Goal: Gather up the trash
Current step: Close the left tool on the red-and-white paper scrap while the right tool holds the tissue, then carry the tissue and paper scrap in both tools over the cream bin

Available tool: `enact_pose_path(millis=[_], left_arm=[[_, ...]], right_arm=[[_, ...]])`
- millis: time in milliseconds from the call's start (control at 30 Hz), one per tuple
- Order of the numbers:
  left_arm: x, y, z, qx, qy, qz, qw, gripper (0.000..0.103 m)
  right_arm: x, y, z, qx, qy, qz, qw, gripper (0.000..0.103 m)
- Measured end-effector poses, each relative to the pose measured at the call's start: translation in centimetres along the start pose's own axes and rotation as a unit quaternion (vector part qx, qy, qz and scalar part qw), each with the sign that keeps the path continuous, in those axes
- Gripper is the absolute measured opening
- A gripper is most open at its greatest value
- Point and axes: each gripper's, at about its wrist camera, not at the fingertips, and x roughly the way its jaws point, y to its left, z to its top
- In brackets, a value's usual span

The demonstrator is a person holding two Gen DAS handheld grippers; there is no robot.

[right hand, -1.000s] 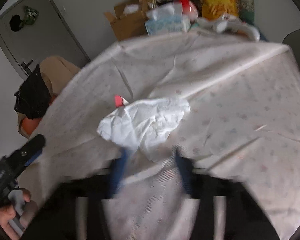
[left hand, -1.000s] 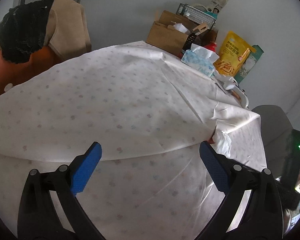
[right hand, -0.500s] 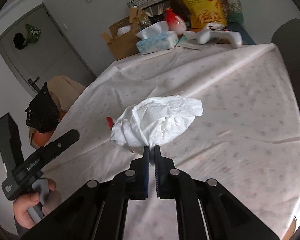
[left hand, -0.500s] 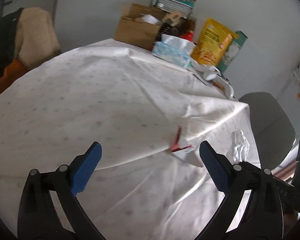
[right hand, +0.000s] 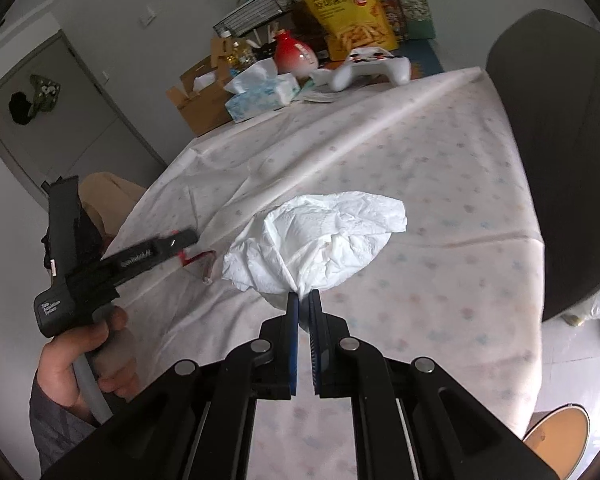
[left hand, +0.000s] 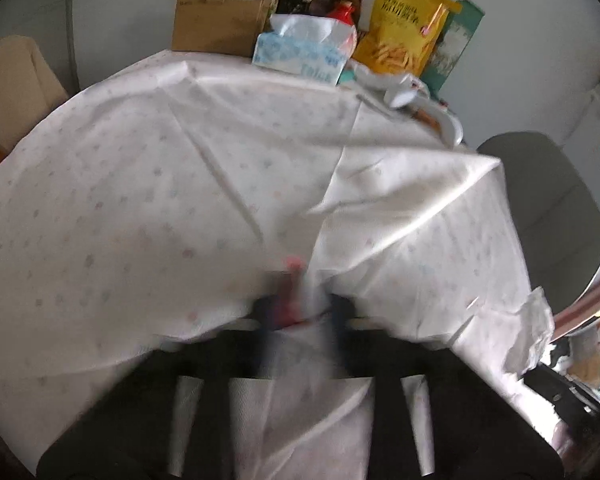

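The right gripper [right hand: 304,300] is pinching a crumpled white tissue [right hand: 324,244] by one gathered corner, so the rest is hanging loose above the tablecloth [right hand: 440,200] instead of dragging on it; the narrow grip suits thin paper. The left gripper [left hand: 296,312] is blurred in its own view, yet its jaws are drawn close around a small red wrapper [left hand: 290,300]. In the right view that wrapper [right hand: 198,258] is lying on the cloth at its tip, so it is probably being nipped while flat. Each claw is taking one scrap, likely so both can go out together. Farther back, the tissue box [right hand: 260,94], game controller [right hand: 364,66] and yellow snack bag [right hand: 346,4] are sitting crowded against the wall.
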Motion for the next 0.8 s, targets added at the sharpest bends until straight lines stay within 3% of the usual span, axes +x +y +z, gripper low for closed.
enact_pose_path(millis=[467, 800], left_arm=[[-7.7, -1.3, -3.4, 0.001, -0.056, -0.045, 0.9974, 0.002], [-9.5, -7.5, -5.8, 0.040, -0.061, -0.089, 0.9933, 0.002]], right_arm=[[-3.7, -0.8, -2.8, 0.005, -0.020, 0.007, 1.000, 0.006], [-9.3, -4.9, -4.7, 0.046, -0.059, -0.014, 0.997, 0.006]])
